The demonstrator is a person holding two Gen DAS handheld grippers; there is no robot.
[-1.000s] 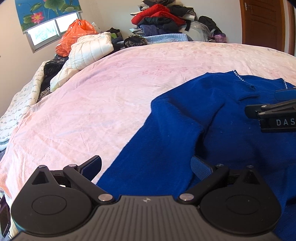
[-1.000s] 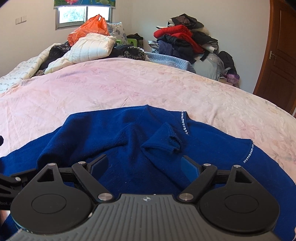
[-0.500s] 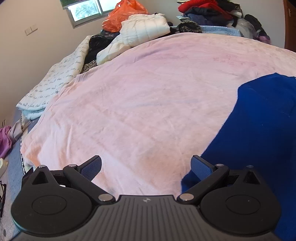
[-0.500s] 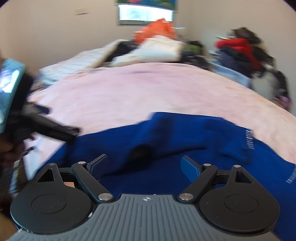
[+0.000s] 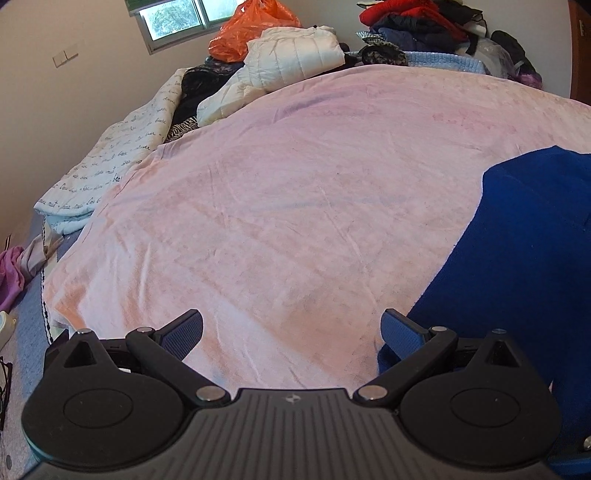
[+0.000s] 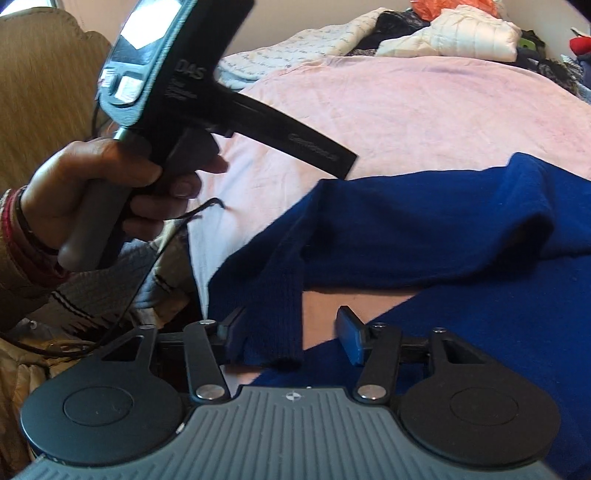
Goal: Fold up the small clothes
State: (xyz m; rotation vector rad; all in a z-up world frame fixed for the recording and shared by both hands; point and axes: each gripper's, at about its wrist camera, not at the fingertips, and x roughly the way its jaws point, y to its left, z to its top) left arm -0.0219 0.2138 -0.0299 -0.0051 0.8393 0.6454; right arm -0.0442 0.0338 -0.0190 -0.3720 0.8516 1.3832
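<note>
right gripper (image 6: 291,334) closing, sweater cuff (image 6: 271,325) between jaws

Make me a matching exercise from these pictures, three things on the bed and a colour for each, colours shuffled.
Things:
1. sweater
2. plastic bag
3. bedspread

Colours:
a. orange
b. pink
c. blue

Pairs: 1-c, 2-a, 3-b

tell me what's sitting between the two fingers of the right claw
In the right wrist view, a ribbed sleeve cuff of the blue sweater lies between the closing right claw fingers, against the left finger; bare pink bedsheet shows beside it.
</note>
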